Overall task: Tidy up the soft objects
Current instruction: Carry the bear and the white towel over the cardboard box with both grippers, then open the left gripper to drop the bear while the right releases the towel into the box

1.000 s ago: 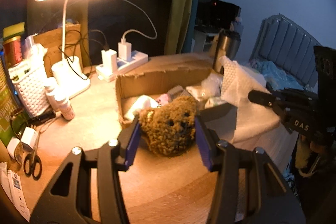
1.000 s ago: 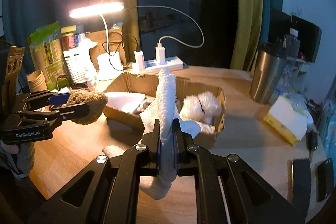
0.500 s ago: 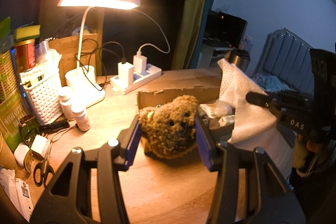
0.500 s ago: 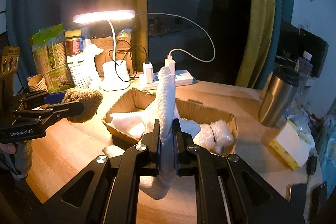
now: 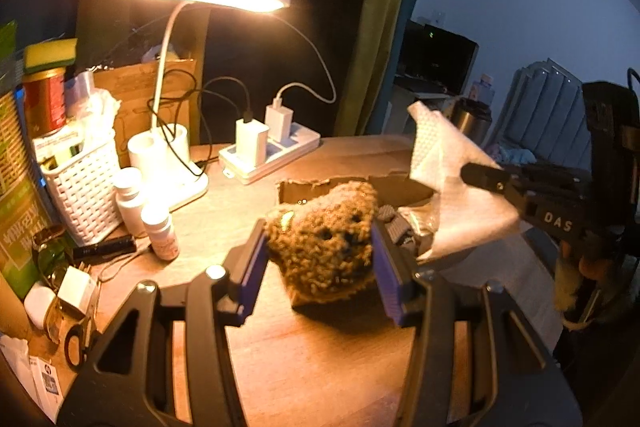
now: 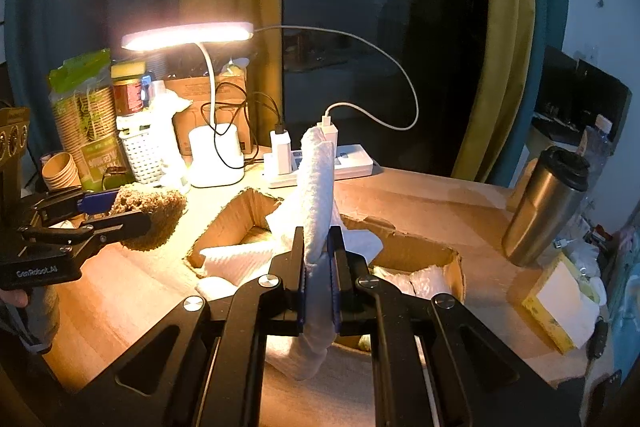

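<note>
"DAS" was printed on the right gripper [image 5: 478, 173] body and "GenRobot.AI" on the left gripper [image 6: 116, 213]. The left gripper was clamped part-open on a brown plush bear [image 5: 326, 245], held above the wooden table [image 5: 316, 363]. The right gripper's jaws were pressed together on a white cloth [image 6: 318, 187] above the cardboard box [image 6: 416, 251].

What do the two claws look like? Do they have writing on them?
Both are black with open triangle-shaped frames, silver screws and blue pads. The left claw says "GenRobot.AI" in white on its side. The right claw shows white letters "DAS". A grey sleeve shows under the left one.
</note>
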{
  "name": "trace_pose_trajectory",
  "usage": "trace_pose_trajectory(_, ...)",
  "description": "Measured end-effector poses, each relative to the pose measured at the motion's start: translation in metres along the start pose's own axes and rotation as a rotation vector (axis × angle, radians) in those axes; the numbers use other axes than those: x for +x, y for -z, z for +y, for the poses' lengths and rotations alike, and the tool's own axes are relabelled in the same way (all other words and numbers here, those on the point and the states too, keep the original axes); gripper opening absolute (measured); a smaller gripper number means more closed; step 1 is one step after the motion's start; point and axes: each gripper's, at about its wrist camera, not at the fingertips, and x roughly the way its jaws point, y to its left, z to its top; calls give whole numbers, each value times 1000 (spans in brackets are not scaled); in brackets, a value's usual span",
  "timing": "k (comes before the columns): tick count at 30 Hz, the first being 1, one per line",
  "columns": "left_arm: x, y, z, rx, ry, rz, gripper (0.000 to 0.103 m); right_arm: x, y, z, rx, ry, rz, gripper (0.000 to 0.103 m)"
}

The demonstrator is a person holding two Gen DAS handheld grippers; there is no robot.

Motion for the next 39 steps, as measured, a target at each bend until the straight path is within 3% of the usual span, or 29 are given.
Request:
trace_pose_trajectory(13, 54, -10, -23, 52, 1, 58, 51, 44, 12, -14, 15, -23, 70, 10)
trace_pose_trajectory(26, 103, 2, -21, 61, -35, 160, 51, 91, 34, -17, 24, -35, 164, 10)
trace_pose_trajectory(39, 116, 6, -24, 90, -62, 200, 58, 106, 46, -20, 60, -16, 213, 10)
